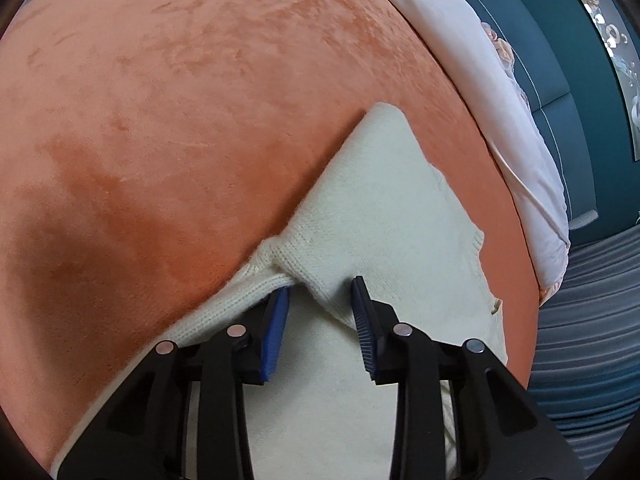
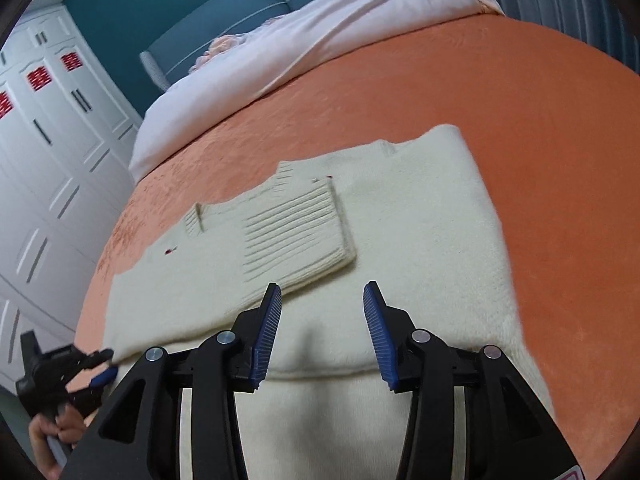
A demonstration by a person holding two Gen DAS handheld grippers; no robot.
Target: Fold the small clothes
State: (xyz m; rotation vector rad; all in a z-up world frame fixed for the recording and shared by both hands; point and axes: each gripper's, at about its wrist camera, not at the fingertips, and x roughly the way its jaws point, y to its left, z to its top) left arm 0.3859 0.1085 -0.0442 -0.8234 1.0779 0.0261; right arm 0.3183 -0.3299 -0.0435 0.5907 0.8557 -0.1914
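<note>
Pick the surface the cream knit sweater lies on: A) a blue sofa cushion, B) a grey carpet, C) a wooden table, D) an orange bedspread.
D: the cream knit sweater is spread flat on the orange bedspread, which shows around its far and side edges in both wrist views.

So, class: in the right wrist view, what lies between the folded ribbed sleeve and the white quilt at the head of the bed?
Flat cream sweater body beyond the ribbed sleeve, then bare orange bedspread up to the white quilt.

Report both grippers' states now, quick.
Left gripper: open, jaws astride a bunched edge of the cream sweater, not clamped.
Right gripper: open, holding nothing, over the sweater.
</note>
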